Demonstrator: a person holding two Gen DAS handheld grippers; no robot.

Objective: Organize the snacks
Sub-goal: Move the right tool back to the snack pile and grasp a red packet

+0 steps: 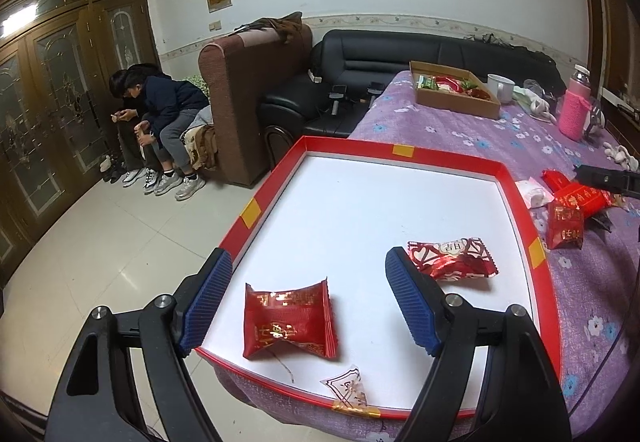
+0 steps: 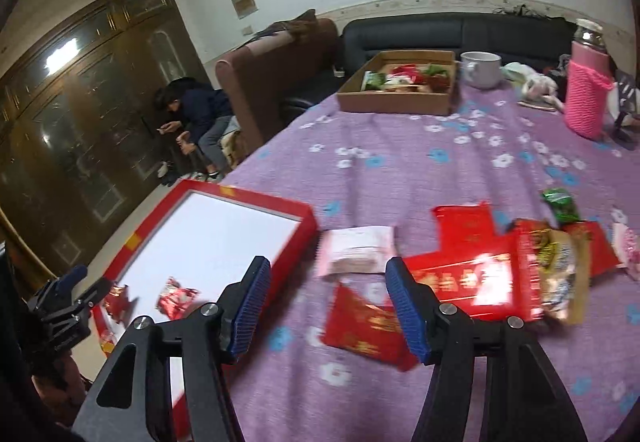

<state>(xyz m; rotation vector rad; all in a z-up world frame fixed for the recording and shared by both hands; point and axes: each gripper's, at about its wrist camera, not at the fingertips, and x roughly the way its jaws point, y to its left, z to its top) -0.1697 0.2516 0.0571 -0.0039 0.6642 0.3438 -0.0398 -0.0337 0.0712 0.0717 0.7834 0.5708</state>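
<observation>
Crinkled red snack packet (image 1: 289,323) — glossy, gold-printed — in red-rimmed tray (image 1: 404,156)

The left claw (image 1: 308,274) and the right claw (image 2: 326,286) both hang spread wide, gripping nothing.

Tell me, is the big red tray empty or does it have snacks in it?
Not empty. The red tray holds two red wrapped snacks: one between the left gripper's open jaws, another nearer its right rim.

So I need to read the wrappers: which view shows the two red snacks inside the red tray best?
Left wrist: both red snacks lie sharp and close between its open fingers. Right wrist shows them small and blurred at its edge.
</observation>
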